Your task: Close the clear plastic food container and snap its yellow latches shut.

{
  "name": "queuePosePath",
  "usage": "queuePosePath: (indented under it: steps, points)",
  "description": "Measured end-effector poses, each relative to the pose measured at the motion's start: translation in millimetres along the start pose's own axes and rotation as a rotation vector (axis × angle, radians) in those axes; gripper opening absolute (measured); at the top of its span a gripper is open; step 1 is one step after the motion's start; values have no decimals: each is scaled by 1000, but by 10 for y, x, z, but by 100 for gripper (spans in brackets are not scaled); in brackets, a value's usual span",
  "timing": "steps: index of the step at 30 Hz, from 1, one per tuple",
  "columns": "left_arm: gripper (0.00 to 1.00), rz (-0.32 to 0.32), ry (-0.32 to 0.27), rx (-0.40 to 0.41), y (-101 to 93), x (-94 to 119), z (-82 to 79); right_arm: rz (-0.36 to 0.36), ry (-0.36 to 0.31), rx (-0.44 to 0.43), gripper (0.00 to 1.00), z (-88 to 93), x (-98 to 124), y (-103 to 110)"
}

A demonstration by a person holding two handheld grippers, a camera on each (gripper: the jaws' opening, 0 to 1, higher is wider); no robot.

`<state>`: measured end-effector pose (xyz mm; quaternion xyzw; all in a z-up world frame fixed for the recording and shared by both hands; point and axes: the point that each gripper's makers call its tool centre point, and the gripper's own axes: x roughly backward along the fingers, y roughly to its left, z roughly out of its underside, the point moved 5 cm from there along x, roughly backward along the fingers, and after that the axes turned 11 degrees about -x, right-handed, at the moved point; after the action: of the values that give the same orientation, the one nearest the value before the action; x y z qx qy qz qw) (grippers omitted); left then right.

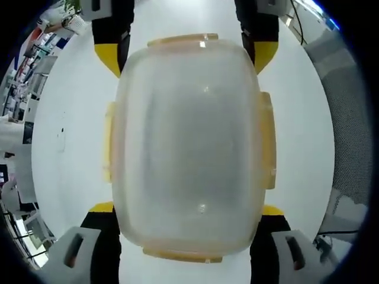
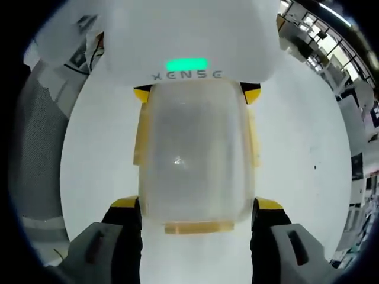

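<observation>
Clear plastic, slightly frosted, makes up the food container (image 1: 188, 148), which sits on a white worktop (image 1: 71, 148) with its lid on. In the left gripper view the container lies between the two black, yellow-tipped jaws of the left hand-held gripper (image 1: 188, 216). Those jaws stand wide apart, one at each side of the near end, close to its walls; whether they press on it cannot be told. At the far end, the other gripper's yellow tips flank the container in the same way.

In the right gripper view the container (image 2: 195, 154) again lies lengthwise between the jaws of the right hand-held gripper (image 2: 197, 207), also spread apart and straddling the near end.

Yellow latches show on all four sides: a long one along the right edge (image 1: 267, 139), one on the left edge (image 1: 109, 142), and one at each end (image 1: 183, 255). The near-end latch in the right gripper view (image 2: 198, 227) appears to jut outward, so it is probably not snapped down.

The step in hand seems to be the latching, with the lid already seated. The next move likely calls for steadying the container with one gripper while the other presses a latch flat against the wall until it catches.
</observation>
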<state>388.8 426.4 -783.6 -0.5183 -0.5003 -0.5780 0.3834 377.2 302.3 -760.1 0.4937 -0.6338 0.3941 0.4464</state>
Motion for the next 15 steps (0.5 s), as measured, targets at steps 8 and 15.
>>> queuePosePath:
  steps: [8,15]
  points:
    - [90,1,-5,-2,50,-11,0,1,-5,-8,73,-1,-1,-49]
    - [90,4,3,-10,72,-17,1,2,-15,-23,73,5,3,-54]
